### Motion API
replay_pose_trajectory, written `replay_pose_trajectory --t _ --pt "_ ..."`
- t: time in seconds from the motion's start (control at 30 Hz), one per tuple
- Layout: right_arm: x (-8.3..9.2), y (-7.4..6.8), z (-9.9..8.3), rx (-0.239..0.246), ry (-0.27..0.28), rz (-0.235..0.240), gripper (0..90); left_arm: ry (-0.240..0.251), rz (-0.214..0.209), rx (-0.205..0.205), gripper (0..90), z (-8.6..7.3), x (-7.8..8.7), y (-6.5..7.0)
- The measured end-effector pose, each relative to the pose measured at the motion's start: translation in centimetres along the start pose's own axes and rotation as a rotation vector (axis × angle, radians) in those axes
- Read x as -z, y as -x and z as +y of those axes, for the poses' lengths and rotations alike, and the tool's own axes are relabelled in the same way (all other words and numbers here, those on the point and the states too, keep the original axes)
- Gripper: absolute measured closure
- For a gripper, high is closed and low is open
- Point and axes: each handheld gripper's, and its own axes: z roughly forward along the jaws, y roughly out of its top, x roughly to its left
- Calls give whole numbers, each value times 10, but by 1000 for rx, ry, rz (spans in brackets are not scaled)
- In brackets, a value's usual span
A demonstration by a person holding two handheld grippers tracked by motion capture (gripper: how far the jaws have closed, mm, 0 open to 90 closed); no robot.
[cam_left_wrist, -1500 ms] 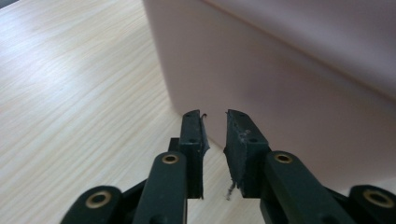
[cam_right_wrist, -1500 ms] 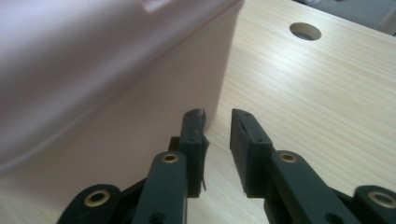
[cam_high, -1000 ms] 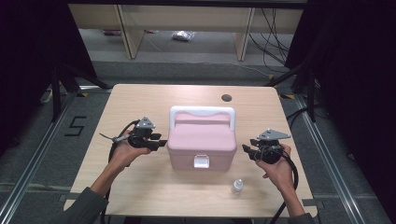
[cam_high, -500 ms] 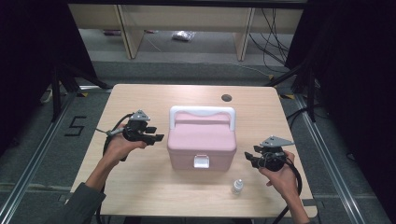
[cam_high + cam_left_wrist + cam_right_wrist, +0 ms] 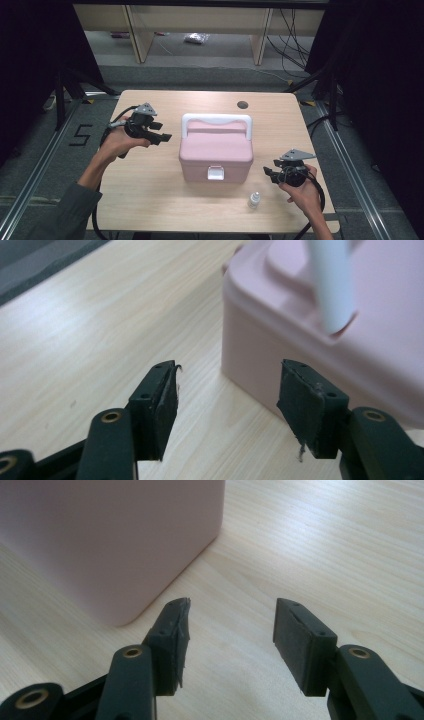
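Note:
A pink box (image 5: 216, 152) with a white handle (image 5: 216, 120) and a white latch (image 5: 216, 173) stands shut in the middle of the wooden table (image 5: 150, 200). My left gripper (image 5: 164, 136) hangs above the table to the left of the box, pointing at it. In the left gripper view its jaws (image 5: 227, 390) stand open with nothing between them and have just been opening; the box's corner (image 5: 280, 340) lies just ahead. My right gripper (image 5: 268, 174) is at the box's front right, open and empty (image 5: 232, 630), jaws lately widened, beside the box wall (image 5: 110, 535).
A small white bottle (image 5: 254, 200) stands near the table's front edge, between the box and my right hand. A round cable hole (image 5: 242, 105) is at the back of the table. Cables trail from both grippers over the front edge.
My left hand has lifted its gripper up and a little away from the box's left side. The right hand has drifted slightly toward the front edge. The box has not moved.

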Motion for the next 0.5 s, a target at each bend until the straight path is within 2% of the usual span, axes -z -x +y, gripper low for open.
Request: replay_pose_trajectory --t 0.03,0.07,0.1,0.17,0.23,0.27,0.3,0.37,0.43,0.47,0.5 --pt "0 0 0 0 0 0 493 0 0 0 392 0 0 0" --pt "0 2 -1 31 5 -11 492 0 -4 -13 392 5 4 1" --pt "-1 -1 -2 -22 -12 2 489 6 -10 -17 369 9 6 2" --pt "-1 2 -3 26 -6 -13 484 15 -37 -53 355 19 10 5" --pt "0 -2 -4 -19 -24 2 482 10 -43 -56 333 22 10 6" --pt "0 -1 -4 -11 -23 1 481 7 -52 -70 332 28 10 7" --pt "-1 2 -5 30 -9 0 479 3 -53 -76 326 31 9 7" --pt "0 1 -7 -8 -17 -4 476 4 -53 -78 309 34 9 8" --pt "0 2 -8 -1 -23 -7 474 1 -67 -81 302 38 8 10" --pt "0 1 -8 -29 -28 -4 473 -12 -75 -97 290 41 9 10" --pt "-1 3 -10 -7 -15 -12 472 -12 -75 -92 288 42 9 11"
